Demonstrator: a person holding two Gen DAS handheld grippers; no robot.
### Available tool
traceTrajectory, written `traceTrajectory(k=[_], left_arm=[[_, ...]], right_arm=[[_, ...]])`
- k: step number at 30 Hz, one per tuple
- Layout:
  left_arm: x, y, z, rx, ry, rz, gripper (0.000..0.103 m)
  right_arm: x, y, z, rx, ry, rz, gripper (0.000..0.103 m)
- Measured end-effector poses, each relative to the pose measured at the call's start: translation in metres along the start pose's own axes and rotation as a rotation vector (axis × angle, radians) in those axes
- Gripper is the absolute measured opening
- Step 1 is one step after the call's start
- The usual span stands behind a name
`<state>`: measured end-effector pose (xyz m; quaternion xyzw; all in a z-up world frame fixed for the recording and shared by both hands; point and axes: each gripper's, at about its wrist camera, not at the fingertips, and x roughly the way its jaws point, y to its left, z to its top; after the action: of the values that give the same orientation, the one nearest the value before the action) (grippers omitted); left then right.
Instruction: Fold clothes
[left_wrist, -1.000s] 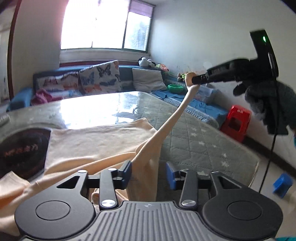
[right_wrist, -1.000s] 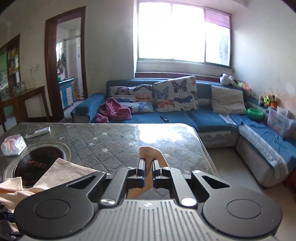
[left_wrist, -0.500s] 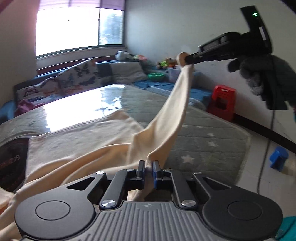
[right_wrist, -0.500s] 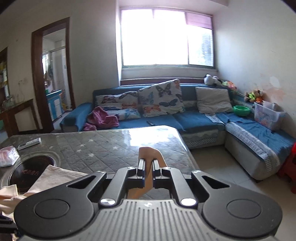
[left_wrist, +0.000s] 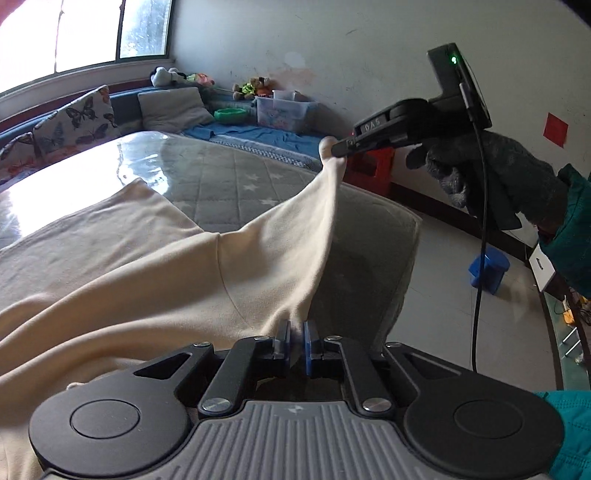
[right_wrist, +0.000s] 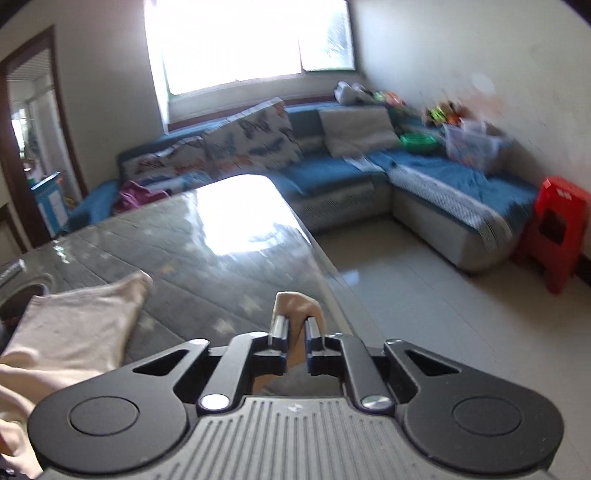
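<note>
A cream garment (left_wrist: 155, 251) lies spread over the grey quilted table (left_wrist: 229, 177). My left gripper (left_wrist: 294, 332) is shut on one part of its near edge, close to the table's corner. My right gripper (left_wrist: 334, 149) shows in the left wrist view, raised to the right, shut on another part of the cloth, so the fabric stretches taut between the two. In the right wrist view the right gripper (right_wrist: 294, 328) pinches a fold of cream cloth (right_wrist: 297, 302), and the rest of the garment (right_wrist: 77, 325) lies to the left on the table (right_wrist: 207, 254).
A blue corner sofa (right_wrist: 424, 184) with cushions runs behind and right of the table. A red stool (right_wrist: 557, 221) stands by the wall, a blue stool (left_wrist: 489, 267) on the tiled floor. A dark round hob (right_wrist: 22, 295) is set in the table at left.
My left gripper has shut on the garment's edge and swung right toward the table corner. My right gripper has moved down and right, pulling the cloth taut.
</note>
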<state>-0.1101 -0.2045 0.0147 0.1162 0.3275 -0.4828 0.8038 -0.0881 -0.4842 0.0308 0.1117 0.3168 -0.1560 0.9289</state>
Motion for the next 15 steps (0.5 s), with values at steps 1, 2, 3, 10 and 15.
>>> traceTrajectory(k=[1,2,3,10,15], left_arm=[[0.001,0.001,0.000,0.005,0.005,-0.002,0.008],[0.001,0.002,0.001,0.008,0.008,-0.006,0.008],[0.002,0.002,0.002,0.009,0.010,-0.016,0.008],[-0.005,0.009,0.009,-0.001,0.001,-0.027,0.012],[-0.025,0.020,0.014,-0.053,-0.043,0.002,0.020]], right_arm=[[0.001,-0.004,-0.003,0.004,0.006,-0.019,0.017],[0.001,-0.008,-0.005,0.006,0.009,-0.039,0.017],[0.001,-0.011,-0.007,0.009,0.011,-0.059,0.017],[-0.007,-0.006,-0.010,-0.022,0.018,-0.002,0.033],[0.022,0.021,-0.020,-0.097,0.106,0.064,0.035]])
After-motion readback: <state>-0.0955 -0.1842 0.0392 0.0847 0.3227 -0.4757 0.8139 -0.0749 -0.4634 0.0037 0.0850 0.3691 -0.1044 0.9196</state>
